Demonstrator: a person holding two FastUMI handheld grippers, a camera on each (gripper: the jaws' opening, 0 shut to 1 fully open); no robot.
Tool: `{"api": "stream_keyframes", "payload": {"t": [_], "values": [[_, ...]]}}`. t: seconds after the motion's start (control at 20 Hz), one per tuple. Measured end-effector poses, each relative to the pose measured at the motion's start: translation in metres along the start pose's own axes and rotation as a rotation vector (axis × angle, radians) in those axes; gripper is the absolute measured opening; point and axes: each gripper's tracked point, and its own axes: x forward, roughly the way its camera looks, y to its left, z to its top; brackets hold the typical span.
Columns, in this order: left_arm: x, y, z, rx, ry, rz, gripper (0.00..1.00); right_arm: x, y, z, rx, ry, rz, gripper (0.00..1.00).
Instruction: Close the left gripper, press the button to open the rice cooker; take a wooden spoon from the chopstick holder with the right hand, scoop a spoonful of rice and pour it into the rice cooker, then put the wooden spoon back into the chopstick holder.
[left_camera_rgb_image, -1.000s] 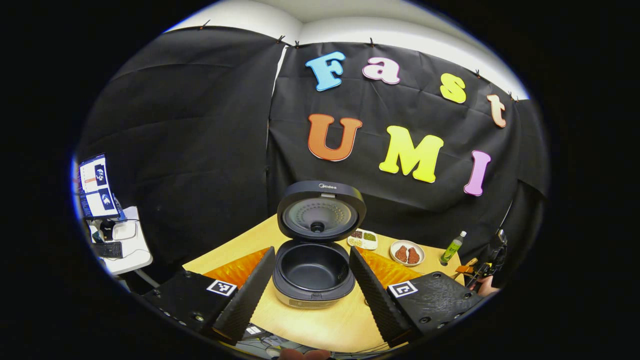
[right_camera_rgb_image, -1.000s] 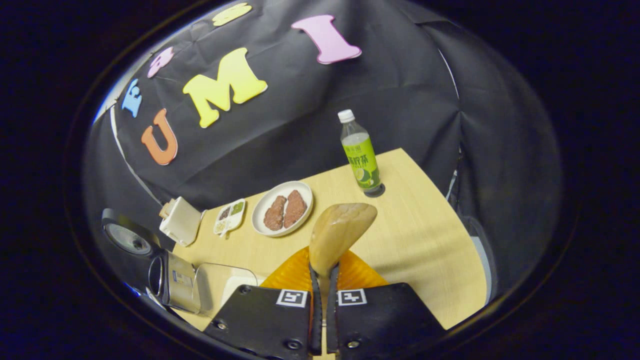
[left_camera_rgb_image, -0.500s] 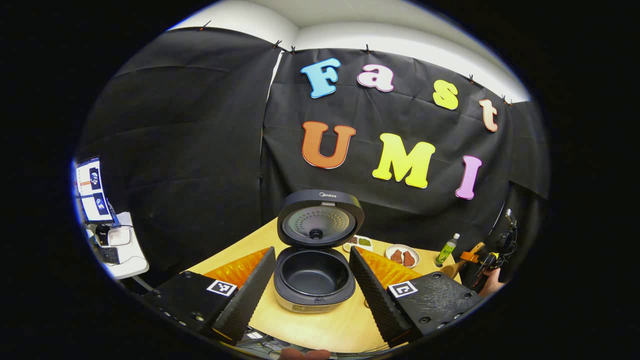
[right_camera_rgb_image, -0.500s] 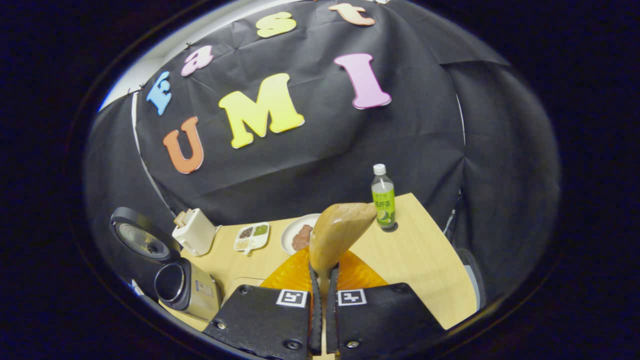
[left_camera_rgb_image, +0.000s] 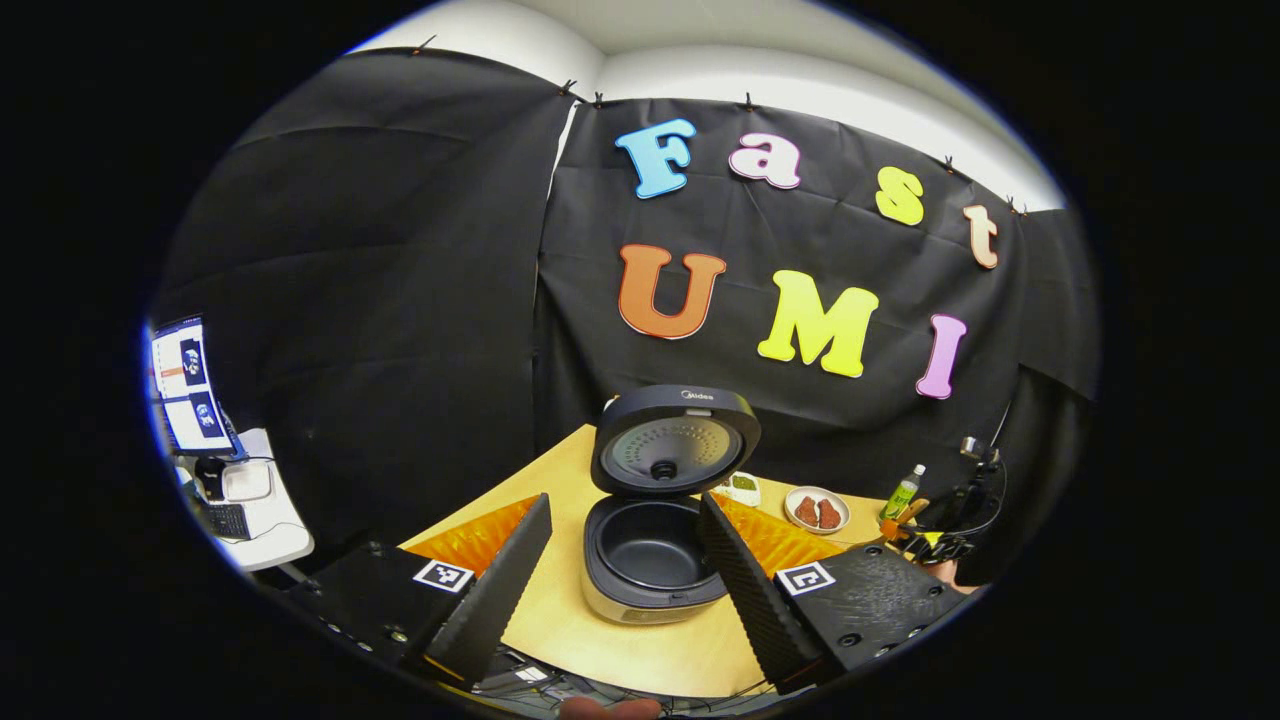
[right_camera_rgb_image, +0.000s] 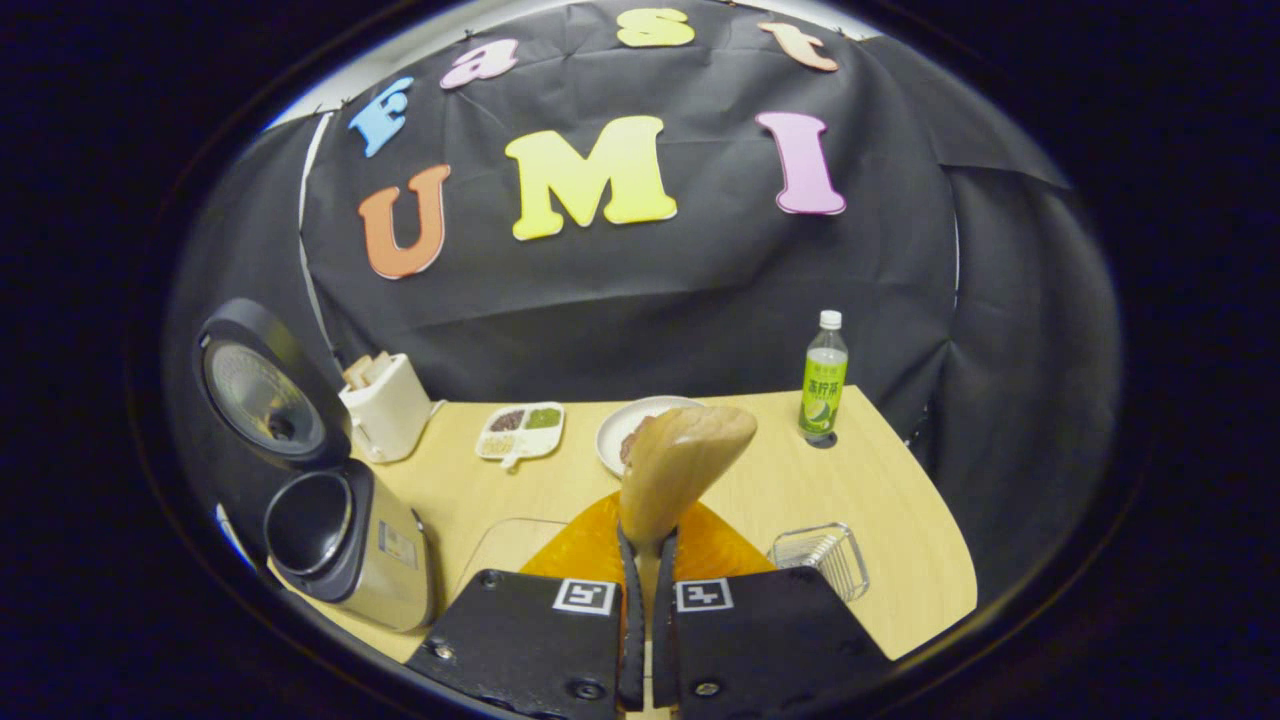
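The light wooden spoon (right_camera_rgb_image: 680, 460) is clamped by its handle between the two fingers of the right gripper (right_camera_rgb_image: 646, 560), bowl end raised above the pale wooden table (right_camera_rgb_image: 900, 520); the fingers stand nearly together with only the handle between them. In the right gripper view the dark rice cooker with a silver body (right_camera_rgb_image: 345, 540) stands at the left of the table, its round lid (right_camera_rgb_image: 262, 395) swung fully up and the dark inner pot exposed. Just behind the cooker sits a cream chopstick holder (right_camera_rgb_image: 390, 405). Further right lie a small white divided dish of grains (right_camera_rgb_image: 520, 430), a white plate with brown pieces (right_camera_rgb_image: 625, 430), and an upright green-labelled bottle with a white cap (right_camera_rgb_image: 823, 380). A small wire basket (right_camera_rgb_image: 825, 555) rests near the table's front right. In the left gripper view the left gripper (left_camera_rgb_image: 625, 570) is held wide apart, gripping nothing, with the open cooker seen between its fingers, beyond their tips. The right gripper and spoon appear small at the far right edge there.
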Motion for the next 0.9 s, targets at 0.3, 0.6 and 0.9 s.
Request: {"api": "stream_keyframes", "payload": {"t": [0.3,0.6,0.9], "values": [[-0.002,0.017,-0.003,0.01,0.019,-0.003,0.95,0.025,0.0,-0.032,-0.108,0.004,-0.135,0.09],[0.001,0.028,-0.005,0.006,0.029,0.008,0.95,0.038,0.025,-0.037,-0.177,-0.028,-0.153,0.08],[0.002,0.033,-0.008,0.01,0.035,0.013,0.95,0.039,0.069,-0.057,-0.114,0.007,-0.043,0.08]]}}
